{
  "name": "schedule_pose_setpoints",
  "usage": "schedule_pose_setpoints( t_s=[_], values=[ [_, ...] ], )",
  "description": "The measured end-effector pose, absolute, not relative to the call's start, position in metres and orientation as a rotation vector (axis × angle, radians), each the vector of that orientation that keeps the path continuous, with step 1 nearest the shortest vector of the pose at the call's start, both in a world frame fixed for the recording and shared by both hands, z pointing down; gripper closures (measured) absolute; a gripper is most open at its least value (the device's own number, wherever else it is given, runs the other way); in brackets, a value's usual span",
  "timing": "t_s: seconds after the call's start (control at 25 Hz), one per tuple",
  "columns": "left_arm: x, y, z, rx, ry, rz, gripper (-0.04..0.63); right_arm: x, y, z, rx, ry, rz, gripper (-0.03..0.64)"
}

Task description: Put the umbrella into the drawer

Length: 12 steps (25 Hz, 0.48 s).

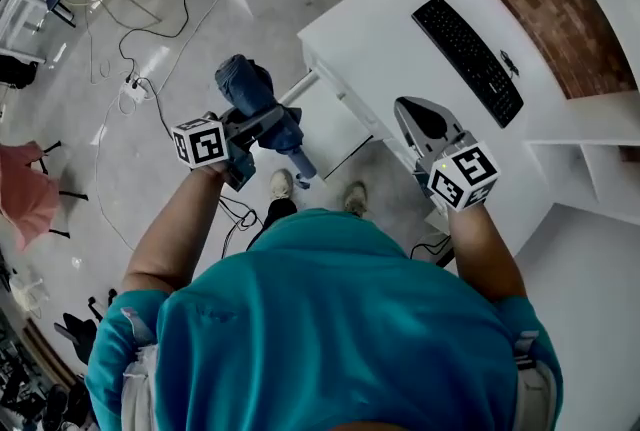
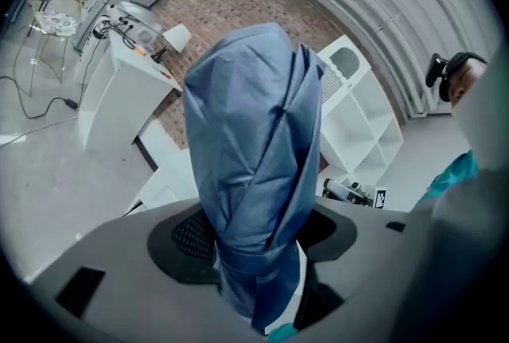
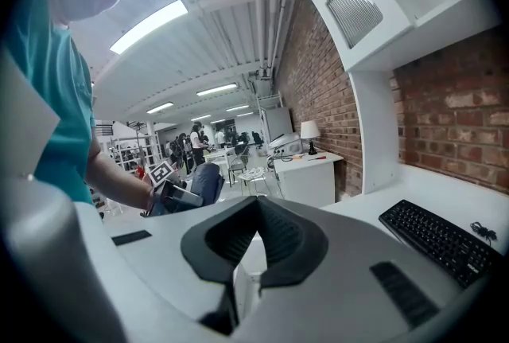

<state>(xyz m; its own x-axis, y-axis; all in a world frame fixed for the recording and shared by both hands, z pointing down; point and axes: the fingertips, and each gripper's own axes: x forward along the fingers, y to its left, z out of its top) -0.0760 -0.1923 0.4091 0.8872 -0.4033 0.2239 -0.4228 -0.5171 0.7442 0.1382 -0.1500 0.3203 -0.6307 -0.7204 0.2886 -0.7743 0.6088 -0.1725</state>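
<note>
Blue umbrella (image 1: 262, 104): folded and strapped shut, carried in the air over the floor (image 1: 150, 119), well short of the drawer; lying from eleven o'clock (canopy tip) to five o'clock (handle end) in the head view.
Left gripper (image 1: 258, 129): clenched across the bundled fabric, which fills the whole gap between the jaws in the left gripper view (image 2: 254, 242); probably gripped near mid-length so neither end droops.
Right gripper (image 1: 428, 124): jaw tips together with nothing between them in the right gripper view (image 3: 256, 210); hovering over the desk's front edge, at three o'clock from the umbrella, apparently kept free to steady or close the drawer.
Drawer (image 1: 335, 124): white, below the desk edge, at twelve o'clock from the person's shoes; looks pulled out, though its inside cannot be made out.
Desk (image 1: 380, 29): white, with a black keyboard (image 1: 468, 59) at one o'clock, well clear of the work.
Stage: carrying, judged about midway; placing not yet done.
Next move: probably swinging the umbrella toward two o'clock, lining it up with the drawer's long side, then lowering.
Risk: either end catching the drawer front if brought in crosswise.
</note>
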Motion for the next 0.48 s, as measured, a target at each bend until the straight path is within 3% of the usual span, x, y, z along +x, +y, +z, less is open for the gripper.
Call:
schedule_pose_setpoints(
  t_s=[0.48],
  values=[
    [-0.050,-0.203,0.538,1.904,-0.642,0.177,0.313,0.093,-0.142,0.412,1.084,-2.644,0.461,0.594]
  ],
)
